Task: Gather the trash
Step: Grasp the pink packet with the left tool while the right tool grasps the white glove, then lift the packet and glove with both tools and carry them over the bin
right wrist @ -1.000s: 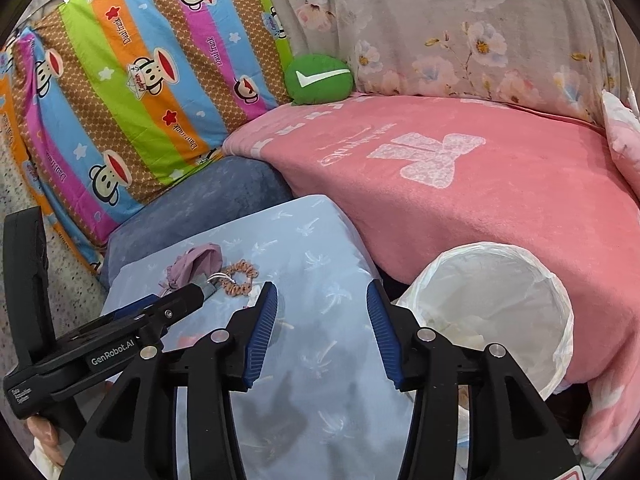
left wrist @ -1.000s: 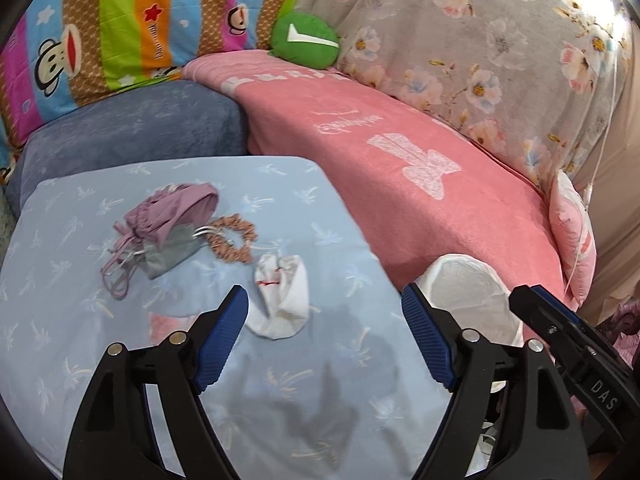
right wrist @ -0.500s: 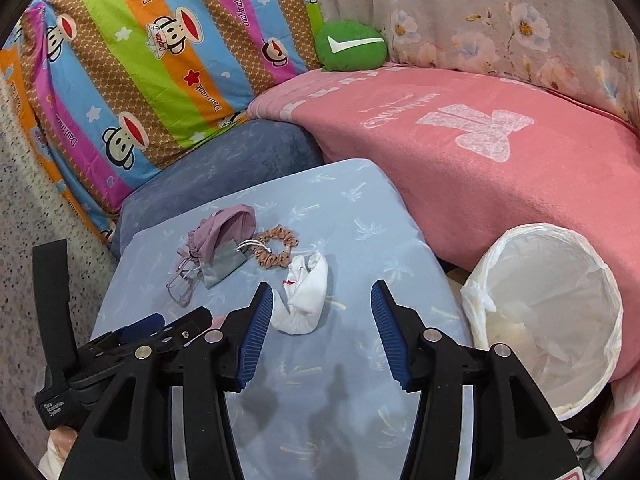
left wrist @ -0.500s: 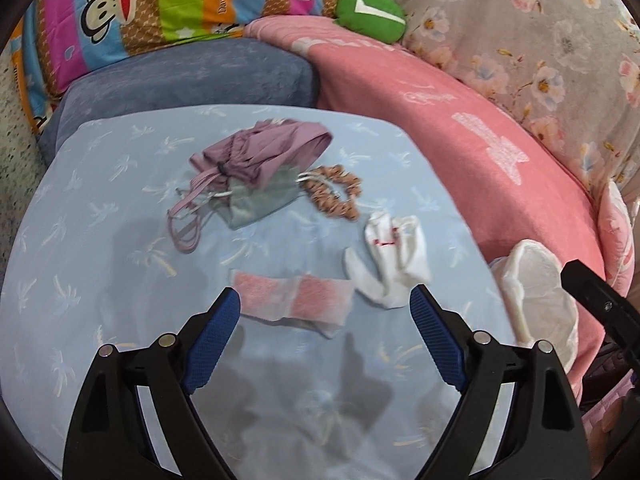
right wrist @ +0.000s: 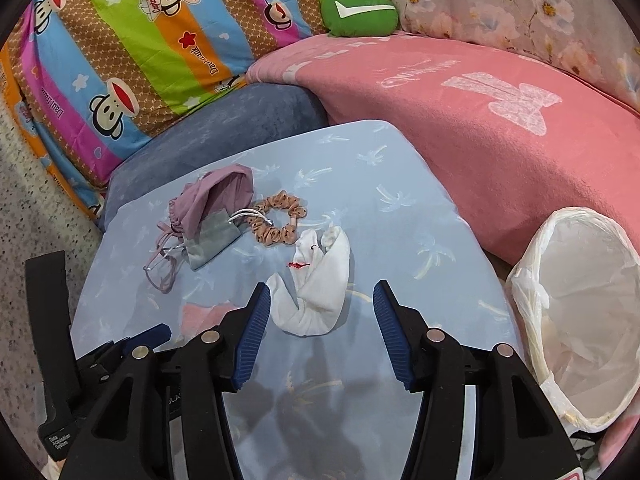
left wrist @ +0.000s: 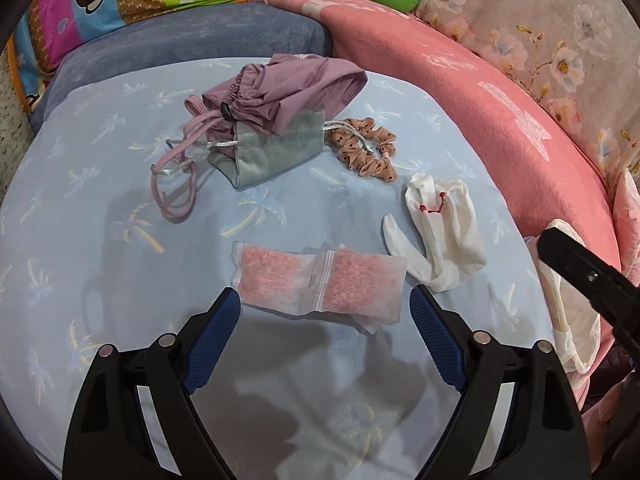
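A pink and white wrapper (left wrist: 318, 280) lies flat on the light blue cushion (left wrist: 100, 240). My left gripper (left wrist: 324, 300) is open just above it, one finger on each side of its near edge. A white sock (left wrist: 440, 224) with red stitching lies to its right. My right gripper (right wrist: 320, 300) is open, its jaws either side of the sock (right wrist: 320, 280). A white bin liner in a bin (right wrist: 580, 320) stands at the right of the cushion; it also shows in the left wrist view (left wrist: 568, 304). Only a pink corner of the wrapper (right wrist: 204, 314) shows in the right wrist view.
A purple drawstring pouch (left wrist: 280, 88), a grey pouch (left wrist: 276, 152) and a tan dotted scrunchie (left wrist: 364, 152) lie at the far side of the cushion. A pink blanket (right wrist: 480, 120), a green toy (right wrist: 360, 12) and a striped monkey pillow (right wrist: 140, 40) sit behind.
Both grippers have moved forward and down toward the cushion. The wrapper now lies between the left fingers and the sock between the right fingers. Both stay open.
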